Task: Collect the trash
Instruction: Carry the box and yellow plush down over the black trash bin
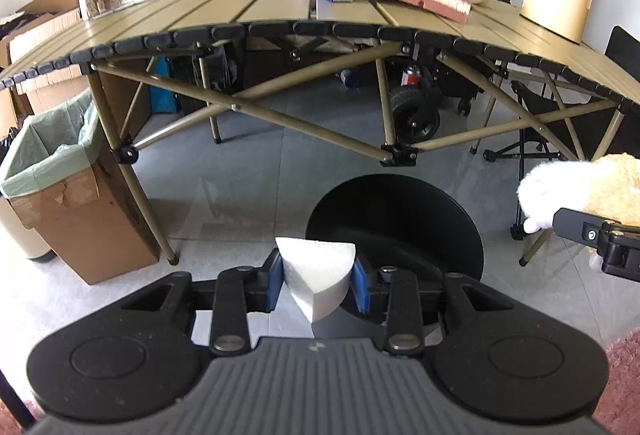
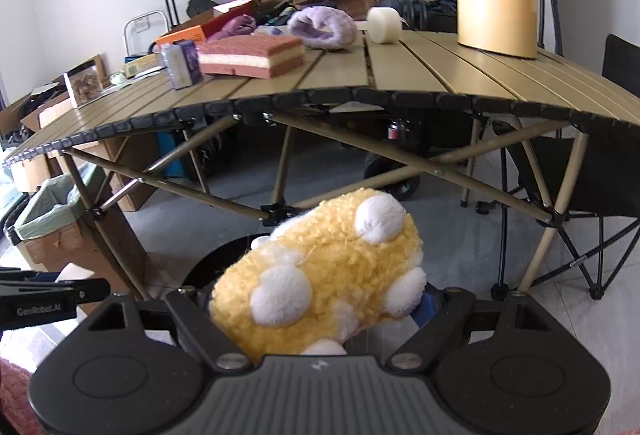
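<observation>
Both loads hang over the black bin (image 1: pixel 394 219): left gripper (image 1: pixel 318 285) pinches a white foam wedge (image 1: pixel 318 275), right gripper (image 2: pixel 316 311) spans wide around a yellow plush toy (image 2: pixel 320 275). Next, I'd say: spread the fingers and drop.

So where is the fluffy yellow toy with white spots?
The fluffy yellow plush toy with white spots sits clamped in the right gripper, low in the right wrist view, above the round black bin.

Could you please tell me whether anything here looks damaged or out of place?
The cardboard box holding the green bag liner beside the table leg has its outer paper torn away near the rim.
</observation>
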Demonstrator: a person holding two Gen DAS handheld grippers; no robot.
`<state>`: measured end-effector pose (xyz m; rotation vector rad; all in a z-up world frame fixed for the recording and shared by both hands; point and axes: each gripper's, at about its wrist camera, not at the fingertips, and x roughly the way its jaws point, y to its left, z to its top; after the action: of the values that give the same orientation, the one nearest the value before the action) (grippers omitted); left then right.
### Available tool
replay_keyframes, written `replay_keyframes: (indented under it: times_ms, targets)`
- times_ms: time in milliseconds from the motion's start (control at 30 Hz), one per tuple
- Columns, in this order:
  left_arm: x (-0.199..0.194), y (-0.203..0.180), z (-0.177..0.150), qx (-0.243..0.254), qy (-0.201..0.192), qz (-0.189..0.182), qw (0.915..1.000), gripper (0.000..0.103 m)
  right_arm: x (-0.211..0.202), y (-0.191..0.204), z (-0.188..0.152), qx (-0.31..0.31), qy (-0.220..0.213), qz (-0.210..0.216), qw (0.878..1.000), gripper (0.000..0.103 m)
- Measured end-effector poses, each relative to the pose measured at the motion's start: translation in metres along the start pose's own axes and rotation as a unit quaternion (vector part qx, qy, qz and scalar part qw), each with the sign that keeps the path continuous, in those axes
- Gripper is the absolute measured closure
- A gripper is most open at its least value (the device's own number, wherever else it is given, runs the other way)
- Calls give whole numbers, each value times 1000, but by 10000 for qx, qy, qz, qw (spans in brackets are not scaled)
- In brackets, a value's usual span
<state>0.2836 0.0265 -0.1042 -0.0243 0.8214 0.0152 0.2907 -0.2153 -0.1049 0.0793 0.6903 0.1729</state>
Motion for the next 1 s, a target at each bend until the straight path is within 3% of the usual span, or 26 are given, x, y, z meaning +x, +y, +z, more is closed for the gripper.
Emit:
replay_keyframes:
  times_ms: [600,1000]
  targets:
    - [50,-36,21,118,760,-334,9965,68,23,-32,-4,368,137,-451,9982,19]
    - [90,-73,30,234,1246,-316,9914,68,30,-55,-7,642,206,-696,9953,19]
